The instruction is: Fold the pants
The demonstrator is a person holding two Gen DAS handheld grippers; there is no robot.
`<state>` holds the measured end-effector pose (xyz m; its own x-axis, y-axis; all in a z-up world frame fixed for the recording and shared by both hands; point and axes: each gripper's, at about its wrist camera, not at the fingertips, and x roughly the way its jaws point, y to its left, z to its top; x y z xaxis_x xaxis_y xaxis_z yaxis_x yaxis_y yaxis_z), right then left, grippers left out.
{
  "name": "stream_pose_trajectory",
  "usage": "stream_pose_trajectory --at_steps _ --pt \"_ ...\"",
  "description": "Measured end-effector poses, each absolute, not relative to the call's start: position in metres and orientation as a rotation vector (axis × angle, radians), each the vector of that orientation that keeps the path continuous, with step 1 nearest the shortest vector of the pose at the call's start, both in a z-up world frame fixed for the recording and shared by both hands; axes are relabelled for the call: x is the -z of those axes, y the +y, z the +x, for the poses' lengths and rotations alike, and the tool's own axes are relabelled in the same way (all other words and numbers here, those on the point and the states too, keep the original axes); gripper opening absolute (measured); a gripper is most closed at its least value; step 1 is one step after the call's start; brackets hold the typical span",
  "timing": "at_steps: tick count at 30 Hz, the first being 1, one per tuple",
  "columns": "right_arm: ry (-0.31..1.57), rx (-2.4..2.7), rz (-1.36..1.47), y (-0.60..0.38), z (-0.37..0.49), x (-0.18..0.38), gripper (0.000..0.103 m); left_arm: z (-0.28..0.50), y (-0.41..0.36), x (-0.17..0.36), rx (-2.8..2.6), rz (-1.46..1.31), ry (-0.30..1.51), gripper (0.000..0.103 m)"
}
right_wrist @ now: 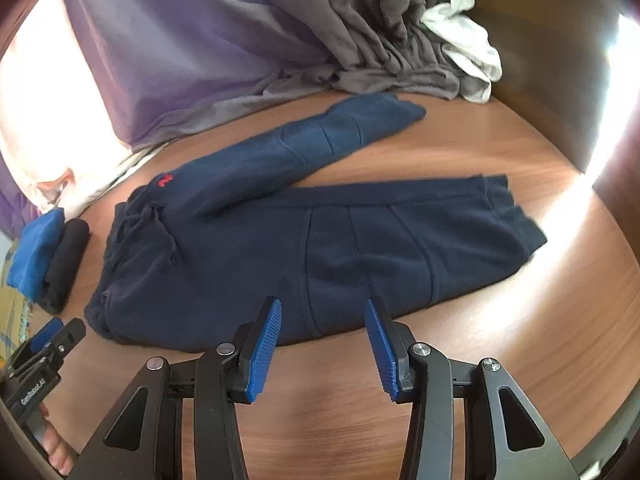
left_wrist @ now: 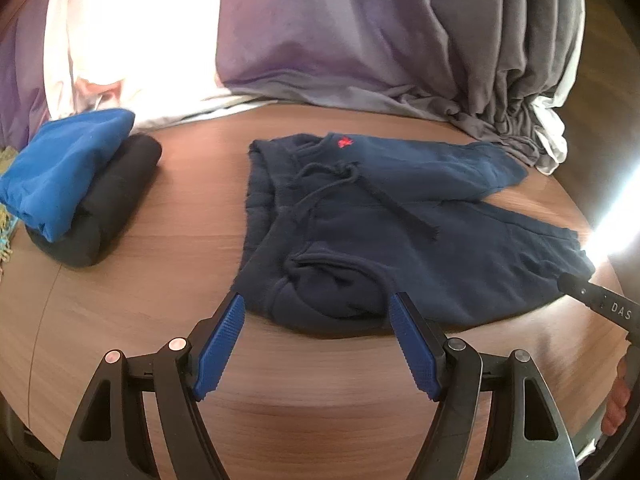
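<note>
On table [left_wrist: 140,280] | pants [left_wrist: 400,240] flat | folded clothes [left_wrist: 64,176] beside (stacked)

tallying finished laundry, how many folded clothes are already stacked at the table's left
2: a blue folded garment on top, a black folded garment beneath it, left of the navy pants. Others may be hidden.

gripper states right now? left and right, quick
Left gripper: open, holding nothing, at the waist end of the pants.
Right gripper: open, holding nothing, at the near leg's edge.
</note>
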<state>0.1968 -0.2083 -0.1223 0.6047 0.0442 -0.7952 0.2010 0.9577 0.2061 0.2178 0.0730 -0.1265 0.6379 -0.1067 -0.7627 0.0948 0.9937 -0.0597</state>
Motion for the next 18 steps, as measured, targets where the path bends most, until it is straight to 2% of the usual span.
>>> stream_pose_trajectory --at_steps 18 --pt "0.963 0.156 0.437 -0.209 0.202 0.156 0.045 0.235 0.080 0.166 0.132 -0.068 0.959 0.073"
